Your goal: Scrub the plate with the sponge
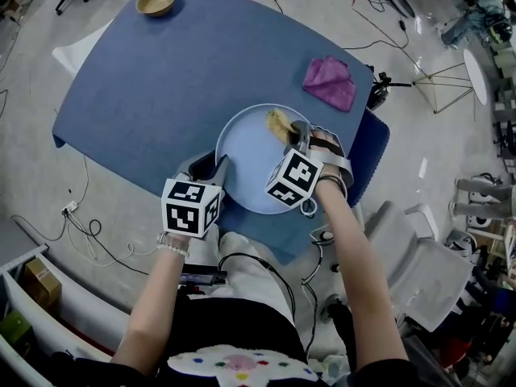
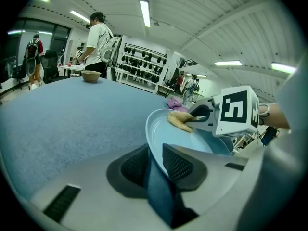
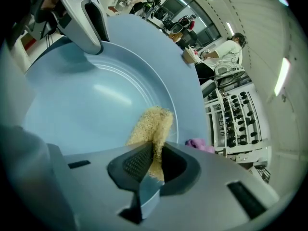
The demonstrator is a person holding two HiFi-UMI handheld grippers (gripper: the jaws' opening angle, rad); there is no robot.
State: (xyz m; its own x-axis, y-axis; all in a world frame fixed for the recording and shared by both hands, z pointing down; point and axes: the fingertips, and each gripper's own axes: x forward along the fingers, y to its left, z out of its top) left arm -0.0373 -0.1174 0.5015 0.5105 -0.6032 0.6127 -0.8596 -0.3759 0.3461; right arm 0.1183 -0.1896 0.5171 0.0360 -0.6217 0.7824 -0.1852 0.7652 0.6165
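A pale blue plate (image 1: 242,164) lies near the front edge of the blue table (image 1: 161,71). My left gripper (image 1: 219,166) is shut on the plate's near-left rim, which runs between its pads in the left gripper view, where the plate (image 2: 163,129) tilts up. My right gripper (image 1: 297,135) is shut on a yellow sponge (image 1: 279,122) and presses it on the plate's far right part. In the right gripper view the sponge (image 3: 150,126) sticks out of the jaws onto the plate (image 3: 86,105), with the left gripper (image 3: 84,25) at the far rim.
A purple cloth (image 1: 330,81) lies on the table right of the plate. A tan bowl (image 1: 156,1) stands at the far corner. Cables and chairs are on the floor around. People stand in the room behind.
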